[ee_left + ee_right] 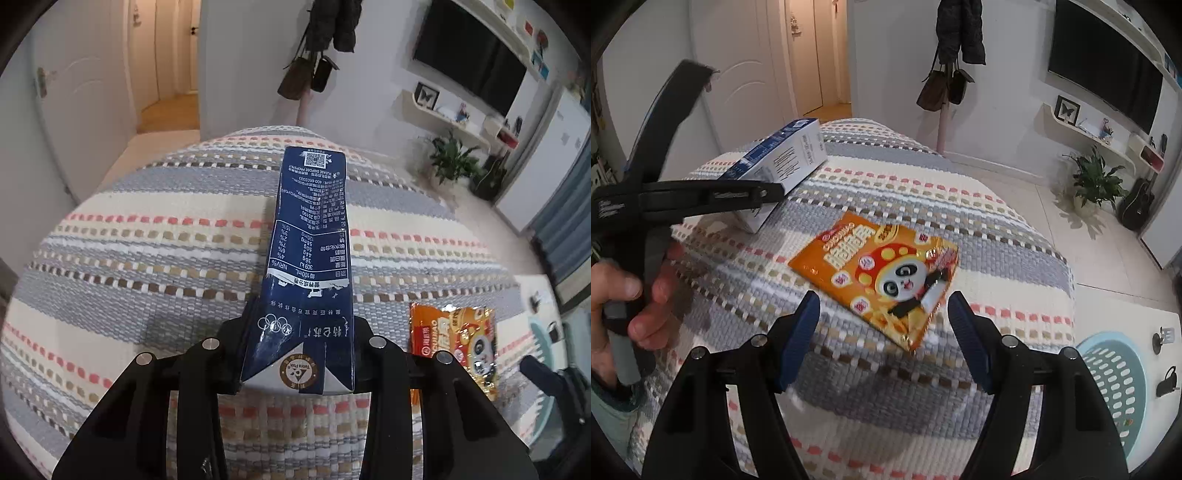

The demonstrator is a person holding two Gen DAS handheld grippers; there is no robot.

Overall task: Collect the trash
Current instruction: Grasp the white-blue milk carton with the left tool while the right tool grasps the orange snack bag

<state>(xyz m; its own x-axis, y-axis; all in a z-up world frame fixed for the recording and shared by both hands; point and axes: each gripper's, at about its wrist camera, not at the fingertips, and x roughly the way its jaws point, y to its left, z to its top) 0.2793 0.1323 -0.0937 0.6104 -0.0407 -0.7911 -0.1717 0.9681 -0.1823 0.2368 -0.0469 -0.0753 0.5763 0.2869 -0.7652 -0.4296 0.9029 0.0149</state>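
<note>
Left gripper (299,354) clamps milk carton (310,236) by one end; may pivot loose. Right gripper (882,332) gapes above snack bag (875,273); flat foil may slip.

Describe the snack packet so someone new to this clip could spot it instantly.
Start at the striped woven bedspread. The snack packet lies flat on it, just ahead of the open right tongs. It is orange with a cartoon panda, unlike the blue-and-white milk carton gripped by the left tongs.

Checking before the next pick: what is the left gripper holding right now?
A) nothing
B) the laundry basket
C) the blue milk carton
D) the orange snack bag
C: the left gripper has its jaws shut on the blue milk carton, while the orange snack bag lies loose on the bedspread.
</note>
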